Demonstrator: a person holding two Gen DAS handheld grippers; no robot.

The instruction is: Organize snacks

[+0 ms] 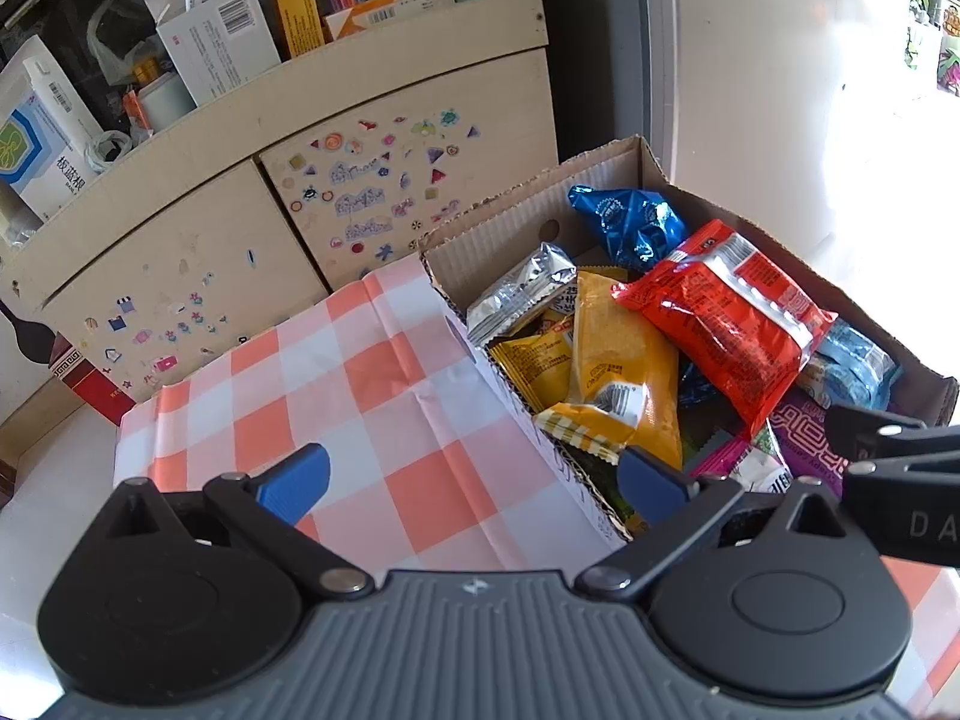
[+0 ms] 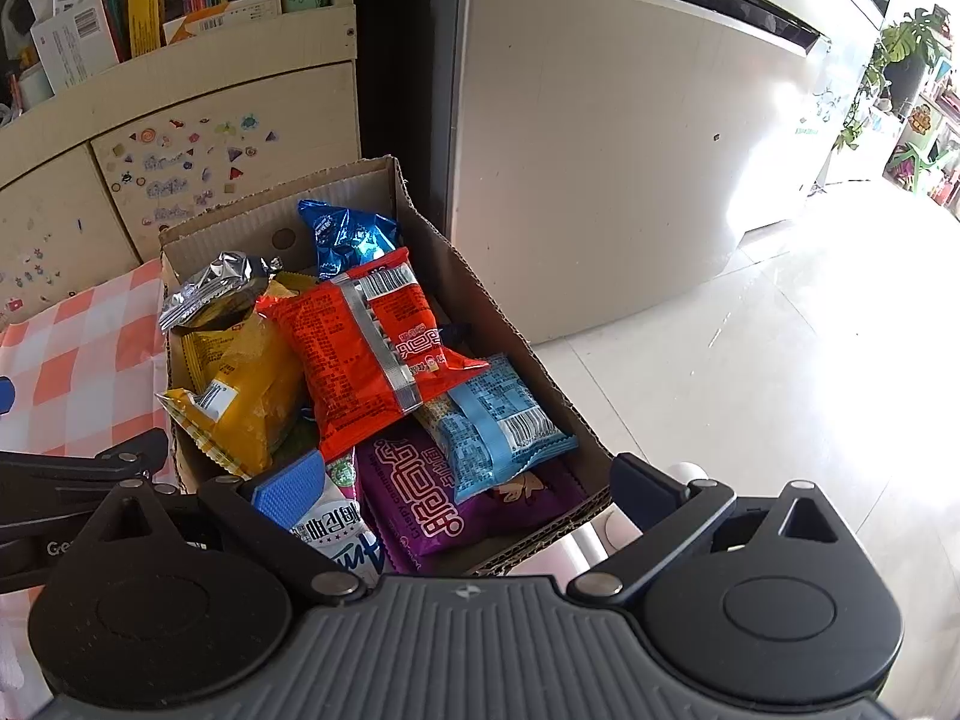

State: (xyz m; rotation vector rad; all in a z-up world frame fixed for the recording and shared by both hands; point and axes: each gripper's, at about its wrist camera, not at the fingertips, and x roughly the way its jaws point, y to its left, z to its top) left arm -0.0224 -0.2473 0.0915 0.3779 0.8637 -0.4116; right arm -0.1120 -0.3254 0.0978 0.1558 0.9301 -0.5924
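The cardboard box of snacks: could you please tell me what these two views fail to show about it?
- Bottom of the cardboard box: hidden in both views by the piled packets.
- Green packet, right wrist view: mostly covered by the red packet and the right gripper's blue finger.
- Purple packet, left wrist view: partly covered by the other gripper's black arm.
- Box's near wall, right wrist view: cut off by the gripper body.

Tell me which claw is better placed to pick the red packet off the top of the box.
Right, probably. The right claw hangs open over the cardboard box, facing the red packet. The left claw is open too, mostly over the checked cloth.
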